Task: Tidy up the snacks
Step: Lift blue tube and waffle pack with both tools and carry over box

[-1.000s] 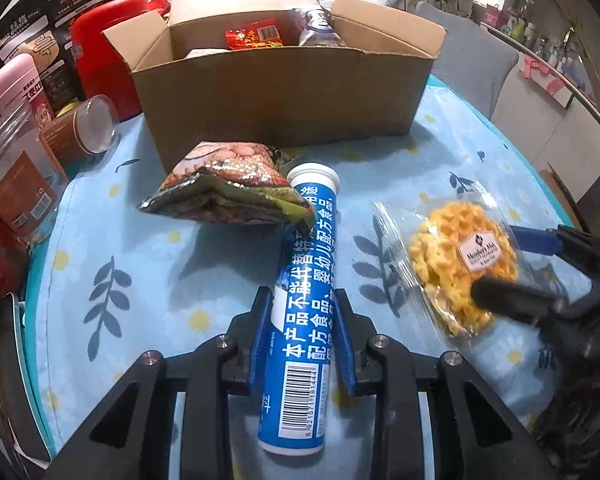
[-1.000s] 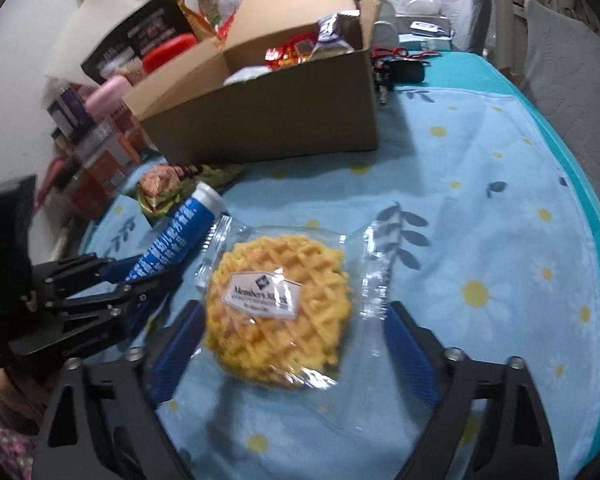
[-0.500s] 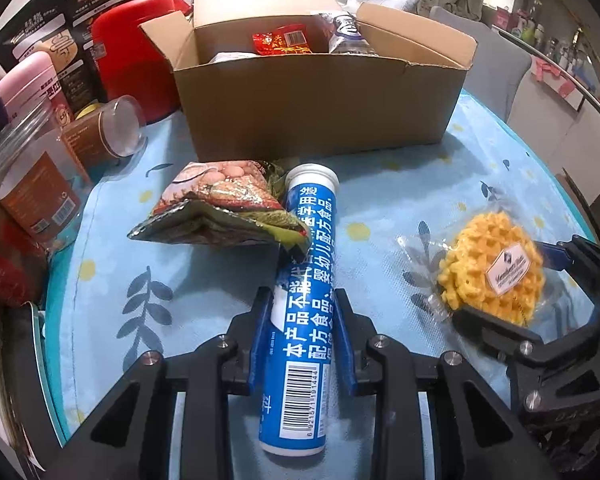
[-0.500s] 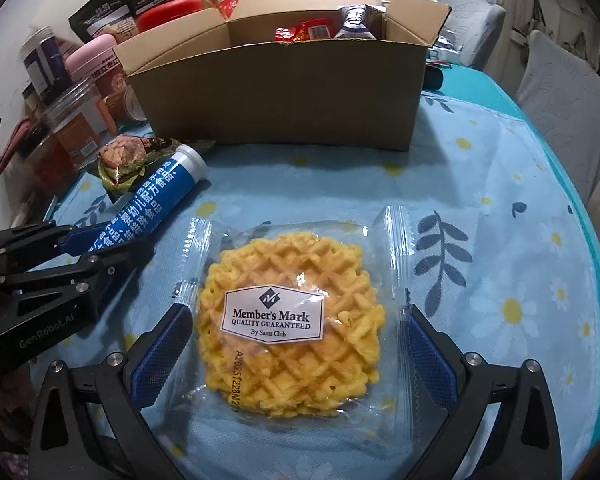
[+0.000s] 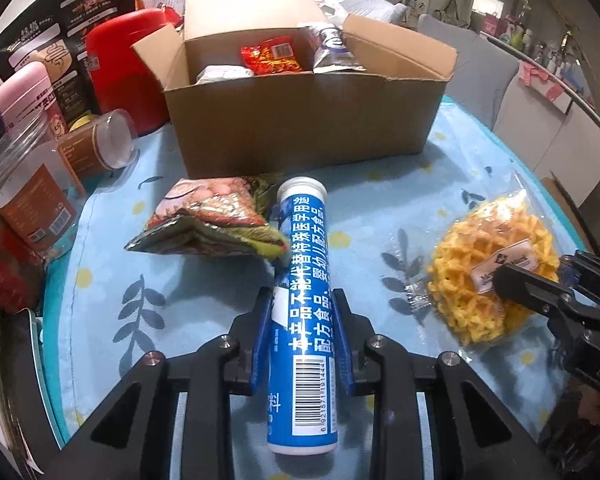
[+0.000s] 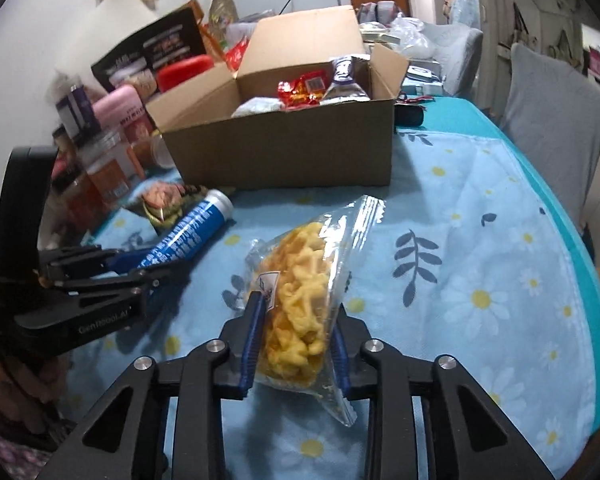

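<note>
My left gripper (image 5: 303,304) is shut on a blue tube (image 5: 305,300) with a white cap, held just above the flowered tablecloth; it also shows in the right wrist view (image 6: 188,232). My right gripper (image 6: 296,312) is shut on a bagged yellow waffle (image 6: 300,280), tilted on edge and lifted off the cloth; the waffle also shows in the left wrist view (image 5: 488,268). An open cardboard box (image 5: 300,120) with several snack packets inside stands behind. A crumpled snack bag (image 5: 208,220) lies in front of the box, touching the tube.
Jars and canisters (image 5: 32,184), a red container (image 5: 128,68) and a dark printed bag (image 5: 60,32) crowd the left of the table. A grey chair (image 6: 552,120) stands at the right. The table's teal edge (image 6: 572,216) curves along the right.
My right gripper has shut on the waffle bag and lifted it, tipping it on edge. My left gripper has risen a little with the tube still in it.
</note>
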`<state>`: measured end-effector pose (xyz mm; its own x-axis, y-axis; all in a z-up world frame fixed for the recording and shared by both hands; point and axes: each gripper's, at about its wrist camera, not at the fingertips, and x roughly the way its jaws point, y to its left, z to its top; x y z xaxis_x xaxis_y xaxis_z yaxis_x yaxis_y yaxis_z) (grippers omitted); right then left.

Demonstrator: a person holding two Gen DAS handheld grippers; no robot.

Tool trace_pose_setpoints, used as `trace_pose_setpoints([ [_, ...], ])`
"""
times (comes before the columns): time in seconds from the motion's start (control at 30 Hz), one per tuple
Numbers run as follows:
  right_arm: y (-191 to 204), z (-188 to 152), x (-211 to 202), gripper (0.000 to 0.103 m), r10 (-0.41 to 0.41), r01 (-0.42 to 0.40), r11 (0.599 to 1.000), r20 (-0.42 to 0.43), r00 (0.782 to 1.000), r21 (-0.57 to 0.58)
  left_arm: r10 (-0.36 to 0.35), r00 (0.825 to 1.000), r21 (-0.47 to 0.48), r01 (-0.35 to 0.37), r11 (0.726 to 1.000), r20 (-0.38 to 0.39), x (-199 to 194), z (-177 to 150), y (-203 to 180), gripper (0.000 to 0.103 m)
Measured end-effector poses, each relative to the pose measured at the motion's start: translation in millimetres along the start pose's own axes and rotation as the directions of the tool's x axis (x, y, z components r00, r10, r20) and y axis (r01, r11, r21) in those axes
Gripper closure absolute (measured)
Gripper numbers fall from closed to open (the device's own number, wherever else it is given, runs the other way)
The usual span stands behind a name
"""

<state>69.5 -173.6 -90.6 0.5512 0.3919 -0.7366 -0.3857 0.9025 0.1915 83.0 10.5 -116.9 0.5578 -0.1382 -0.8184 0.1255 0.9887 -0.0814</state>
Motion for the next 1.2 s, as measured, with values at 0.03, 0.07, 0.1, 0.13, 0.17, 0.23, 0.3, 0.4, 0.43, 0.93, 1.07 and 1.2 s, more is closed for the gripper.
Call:
trace_pose_setpoints([
  [0.03,0.2,0.4,-1.6,0.075,0.001,-0.001,1.000,0.004,1.000,0.003,-0.013,1.000,-0.003,0.013,1.000,0.000,-1.2,0.3,-0.3,0.075],
  [0.07,-1.0,1.7,-4.8,0.075,0.004,-0.004,1.000,0.014,1.000,0.010,-0.022,1.000,-0.003,0.022,1.000,0.001,-2.8,0.5,-1.0,0.075],
  [0.1,-0.8,1.8,-6.3,0.076,0.007,-0.008,1.000,0.018,1.000,0.012,-0.022,1.000,-0.003,0.022,1.000,0.004,-4.3,1.0,-1.6,0.075],
  [0.13,-1.7,2.6,-8.9,0.076,0.014,-0.015,1.000,0.026,1.000,0.017,-0.021,1.000,0.000,0.021,1.000,0.009,-6.6,1.5,-2.5,0.075],
  [0.17,-3.0,4.7,-12.4,0.076,0.019,-0.020,1.000,0.036,0.999,0.024,-0.023,1.000,0.000,0.023,1.000,0.016,-9.9,2.0,-2.6,0.075],
  [0.23,-4.7,8.2,-17.7,0.077,0.023,-0.025,0.999,0.053,0.998,0.027,-0.029,0.999,0.003,0.029,1.000,0.030,-16.4,3.7,-3.0,0.075],
  [0.3,-5.6,11.6,-23.2,0.077,0.024,-0.026,0.999,0.068,0.997,0.029,-0.029,0.998,0.006,0.029,1.000,0.048,-23.4,6.2,-3.7,0.075],
  [0.4,-7.8,18.0,-31.5,0.077,0.013,-0.016,0.999,0.097,0.995,0.031,-0.036,0.997,0.011,0.035,0.999,0.071,-33.7,10.3,-4.0,0.075],
  [0.43,-9.1,20.7,-34.6,0.077,0.009,-0.013,0.999,0.107,0.994,0.032,-0.038,0.996,0.013,0.037,0.999,0.078,-37.0,11.8,-4.3,0.075],
  [0.93,-12.5,67.8,-75.1,0.077,-0.038,0.048,0.998,0.256,0.966,-0.033,-0.061,0.960,0.073,0.042,0.996,0.273,-90.7,60.2,-16.9,0.075],
  [1.07,-7.0,88.0,-84.0,0.077,-0.038,0.061,0.996,0.299,0.953,-0.066,-0.077,0.940,0.084,0.052,0.995,0.333,-105.9,78.8,-17.8,0.075],
  [1.2,-2.4,109.4,-89.6,0.077,-0.027,0.062,0.994,0.338,0.941,-0.092,-0.073,0.916,0.089,0.041,0.995,0.393,-120.3,99.4,-18.3,0.075],
])
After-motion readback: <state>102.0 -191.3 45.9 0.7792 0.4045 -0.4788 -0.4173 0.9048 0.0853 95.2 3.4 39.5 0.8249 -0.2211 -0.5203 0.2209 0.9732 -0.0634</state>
